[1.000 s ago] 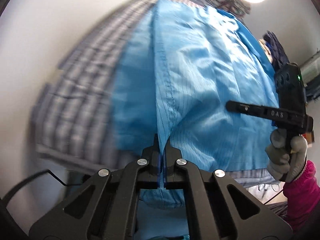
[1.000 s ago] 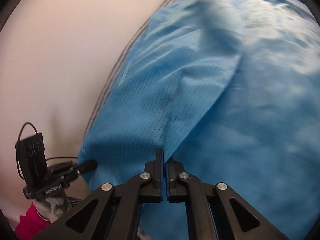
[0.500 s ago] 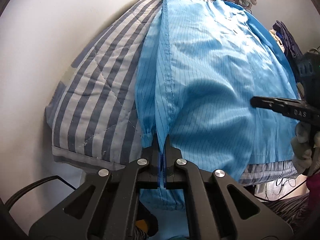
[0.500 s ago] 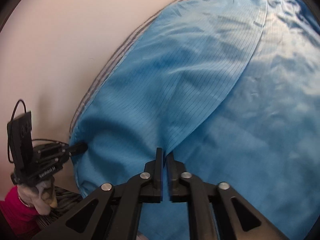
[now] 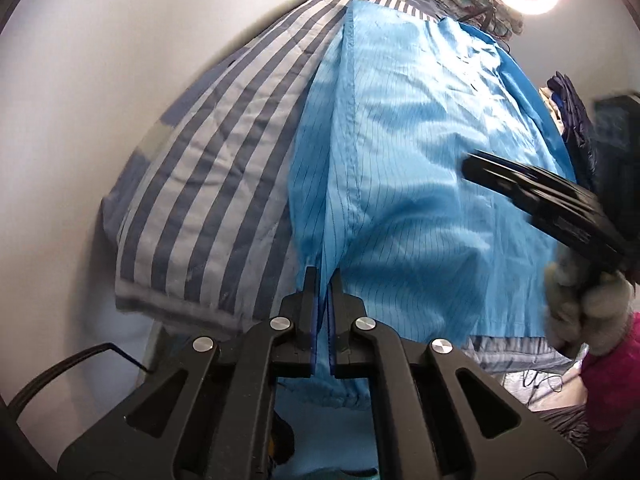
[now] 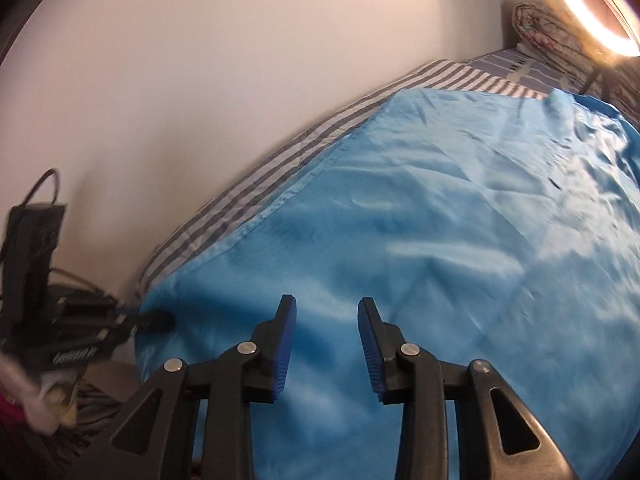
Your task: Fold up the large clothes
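Blue pin-striped garment of thin woven cloth [image 5: 404, 184] lies spread over the grey-and-white striped quilt [image 5: 208, 184] on the bed, its near hem hanging off the bed edge toward you. Your left tool [image 5: 322, 280] is clamped on a fold of that hem, cloth pinched between the blue pads. Your right tool [image 6: 326, 320] stands with its jaws apart and nothing between them, poised above the flat blue cloth.

Step in hand, as judged: release after laying a fold, then re-grip for the next one.
- Keep the left pinch firm and steady so the hem line does not creep.
- Lift the right tool clear before moving sideways; a dragged pad would ruffle the laid panel.
- Pick the next corner at a seam [image 5: 352, 128], where the thin cloth bunches less.
- Watch the overhanging hem; its weight may pull the fold off the bed.

Against the earlier frame: the right tool's jaws, then closed on a raised ridge of the cloth, have just been opening, and the ridge now lies flat. The left grip is unchanged.
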A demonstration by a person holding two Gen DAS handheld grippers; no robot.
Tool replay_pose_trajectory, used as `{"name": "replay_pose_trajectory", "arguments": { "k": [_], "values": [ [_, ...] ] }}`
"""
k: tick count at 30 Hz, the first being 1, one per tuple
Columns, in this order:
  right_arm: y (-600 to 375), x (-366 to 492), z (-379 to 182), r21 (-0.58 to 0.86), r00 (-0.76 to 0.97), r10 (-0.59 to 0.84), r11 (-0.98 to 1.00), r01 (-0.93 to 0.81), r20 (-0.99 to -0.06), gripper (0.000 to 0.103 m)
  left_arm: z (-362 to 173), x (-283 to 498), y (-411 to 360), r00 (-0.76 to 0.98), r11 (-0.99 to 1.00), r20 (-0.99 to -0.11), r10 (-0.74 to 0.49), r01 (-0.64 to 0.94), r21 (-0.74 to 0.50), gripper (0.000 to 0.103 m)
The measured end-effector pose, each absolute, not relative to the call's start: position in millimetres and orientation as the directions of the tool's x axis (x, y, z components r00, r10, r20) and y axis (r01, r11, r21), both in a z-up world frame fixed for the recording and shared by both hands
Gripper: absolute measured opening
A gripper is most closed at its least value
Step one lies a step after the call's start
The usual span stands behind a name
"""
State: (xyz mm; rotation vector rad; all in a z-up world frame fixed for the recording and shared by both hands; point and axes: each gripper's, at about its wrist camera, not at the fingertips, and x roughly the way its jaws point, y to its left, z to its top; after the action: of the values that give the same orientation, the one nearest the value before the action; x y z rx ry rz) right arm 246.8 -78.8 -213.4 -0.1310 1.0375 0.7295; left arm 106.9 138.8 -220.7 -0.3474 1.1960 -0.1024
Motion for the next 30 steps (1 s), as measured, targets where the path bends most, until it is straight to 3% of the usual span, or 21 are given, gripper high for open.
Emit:
{"name": "replay_pose_trajectory", "arguments": {
  "k": [1,5,8,10,11,12,15,22,23,25,26,30],
  "values": [
    [-71,251,-219,0.224,0.294,0.481,0.759,-0.611,-0.826,0.031,-218,104,139,0.377,0.942,-0.889,-0.26,-0.103,-0.32,0.004],
    [-44,263,-245,0.222,0.25,0.46,0.751,-0.622,-0.852,0.026,-214,103,143,0.395,0.939,-0.881,-0.262,-0.105,-0.326,0.028],
    [-25,264,-259,0.217,0.239,0.455,0.743,-0.633,-0.858,0.026,-219,112,146,0.394,0.936,-0.879,-0.268,-0.111,-0.335,0.029],
    [-13,265,-262,0.217,0.248,0.466,0.737,-0.641,-0.85,0.026,-225,121,147,0.378,0.926,-0.881,-0.286,-0.129,-0.356,0.024],
    [-9,268,-263,0.226,0.246,0.475,0.734,-0.64,-0.845,0.026,-230,126,148,0.365,0.917,-0.881,-0.3,-0.144,-0.372,0.011],
    [-7,270,-261,0.241,0.242,0.486,0.733,-0.637,-0.84,0.025,-234,130,149,0.354,0.912,-0.883,-0.309,-0.153,-0.381,0.007],
    [-14,274,-249,0.283,0.252,0.522,0.737,-0.613,-0.814,0.026,-236,132,155,0.368,0.907,-0.88,-0.3,-0.177,-0.383,0.002],
    [-56,276,-226,0.24,0.294,0.483,0.77,-0.591,-0.825,0.031,-230,117,157,0.392,0.922,-0.875,-0.285,-0.138,-0.362,0.002],
    [-58,279,-227,0.237,0.291,0.475,0.774,-0.588,-0.83,0.031,-228,118,158,0.39,0.92,-0.874,-0.289,-0.141,-0.367,0.006],
    [-60,279,-235,0.212,0.291,0.443,0.787,-0.579,-0.848,0.031,-224,122,163,0.4,0.908,-0.868,-0.293,-0.169,-0.384,0.032],
    [-60,280,-238,0.21,0.287,0.435,0.792,-0.574,-0.854,0.031,-222,124,166,0.418,0.897,-0.858,-0.299,-0.184,-0.403,0.05],
    [-68,275,-238,0.23,0.278,0.459,0.777,-0.586,-0.844,0.031,-226,142,172,0.421,0.852,-0.835,-0.354,-0.223,-0.474,0.053]
  ]
}}
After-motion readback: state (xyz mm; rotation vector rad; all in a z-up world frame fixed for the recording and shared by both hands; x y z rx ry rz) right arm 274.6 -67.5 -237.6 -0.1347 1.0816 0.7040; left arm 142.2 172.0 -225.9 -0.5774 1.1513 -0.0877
